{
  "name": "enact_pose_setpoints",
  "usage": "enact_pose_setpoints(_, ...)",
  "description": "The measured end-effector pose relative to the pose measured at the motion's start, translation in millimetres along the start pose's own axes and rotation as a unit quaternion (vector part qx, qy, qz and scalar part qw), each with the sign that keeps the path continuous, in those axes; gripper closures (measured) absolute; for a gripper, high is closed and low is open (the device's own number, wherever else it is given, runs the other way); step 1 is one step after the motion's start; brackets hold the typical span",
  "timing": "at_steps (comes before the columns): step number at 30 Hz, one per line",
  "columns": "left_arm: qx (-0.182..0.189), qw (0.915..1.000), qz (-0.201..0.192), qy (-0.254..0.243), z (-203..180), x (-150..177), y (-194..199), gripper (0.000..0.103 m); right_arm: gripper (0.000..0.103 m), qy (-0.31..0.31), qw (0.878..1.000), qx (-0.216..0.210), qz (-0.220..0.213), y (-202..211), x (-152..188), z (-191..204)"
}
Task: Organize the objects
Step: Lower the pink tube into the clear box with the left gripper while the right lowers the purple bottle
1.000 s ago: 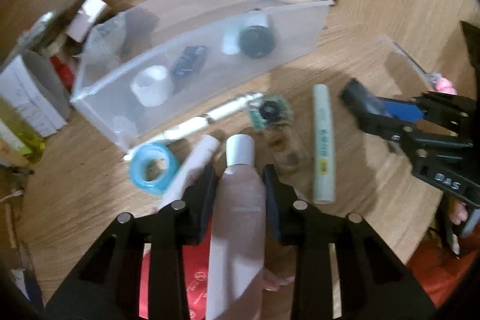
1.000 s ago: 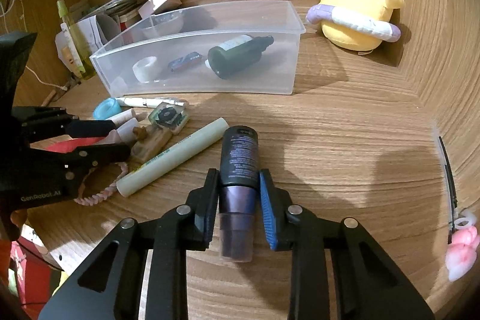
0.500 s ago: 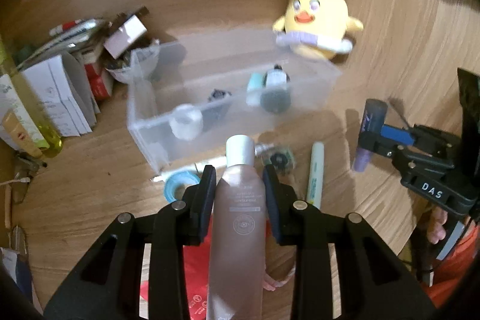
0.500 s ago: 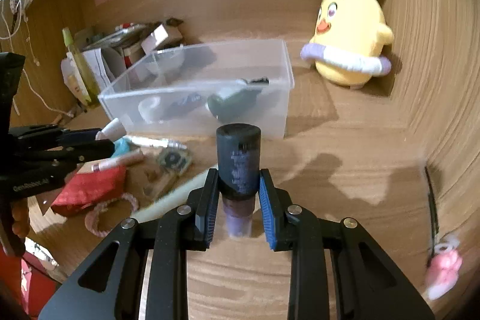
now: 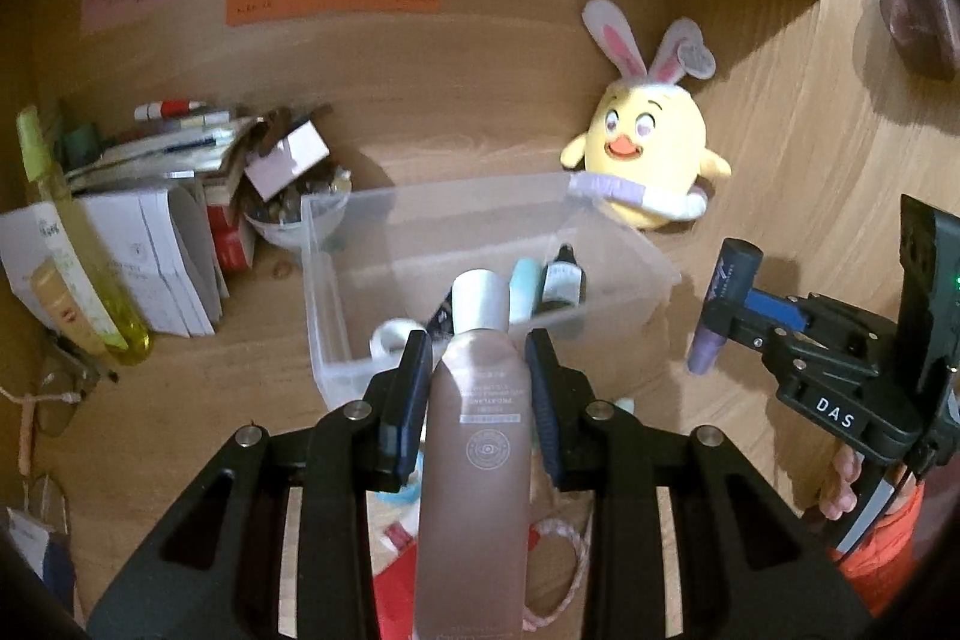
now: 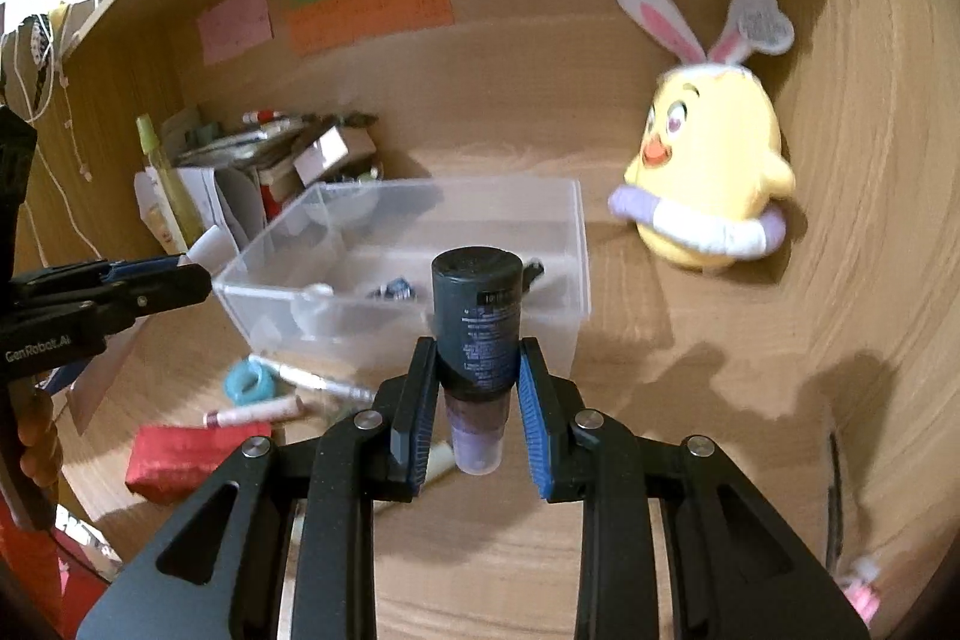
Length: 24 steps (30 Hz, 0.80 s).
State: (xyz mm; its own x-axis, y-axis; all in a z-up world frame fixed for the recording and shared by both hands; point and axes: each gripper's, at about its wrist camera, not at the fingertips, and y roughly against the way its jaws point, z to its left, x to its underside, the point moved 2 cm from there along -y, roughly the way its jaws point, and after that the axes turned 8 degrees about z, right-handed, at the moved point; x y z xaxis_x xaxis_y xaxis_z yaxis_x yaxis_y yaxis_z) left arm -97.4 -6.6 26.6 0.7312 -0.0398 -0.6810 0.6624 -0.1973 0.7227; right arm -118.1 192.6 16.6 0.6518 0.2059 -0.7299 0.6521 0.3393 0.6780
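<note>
Wooden walls stand around a wooden desk (image 5: pixel 750 316), and pink, green and orange notes are stuck on the back wall. At the far left, a yellow spray bottle (image 5: pixel 78 244) and white boxes (image 5: pixel 150 256) sit in a messy pile. Next comes the clear plastic bin (image 5: pixel 336 280), with a dark dropper bottle (image 5: pixel 561 277) and a roll of tape (image 5: pixel 387 337) inside.

A second ago both grippers were low, right by the desk. Now both have come up, and the bin looks farther below them. The left gripper (image 5: pixel 480 376) pinches a pink bottle (image 5: pixel 477 460) with a white cap, held in the air just before the bin. The right gripper (image 6: pixel 474 394) squeezes a dark tube (image 6: pixel 477 322) with a purple end, held in the air in front of the bin too.

On the right sits a yellow chick toy (image 5: pixel 648 160) with bunny ears.

The small things on the desk, like the blue ring (image 6: pixel 249 382) and the red packet (image 6: pixel 192 454), are blurry. The pink bottle hides most of them in the left view. The pink bottle's bottom end is cut off.
</note>
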Motion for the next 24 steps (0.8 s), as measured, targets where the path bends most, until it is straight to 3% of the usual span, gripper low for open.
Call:
enact_pose_setpoints(12, -0.021, 0.9997, -0.01, -0.005, -1.7, -35.1, -13.0, 0.071, 0.079, 0.026, 0.999, -0.002, -0.027, -7.2, -43.2, 6.8)
enact_pose_setpoints(24, -0.023, 0.9996, 0.009, 0.013, 9.9, -66.1, -47.5, 0.071, 0.079, 0.044, 0.999, 0.005, -0.012, -39.1, -74.4, 5.3)
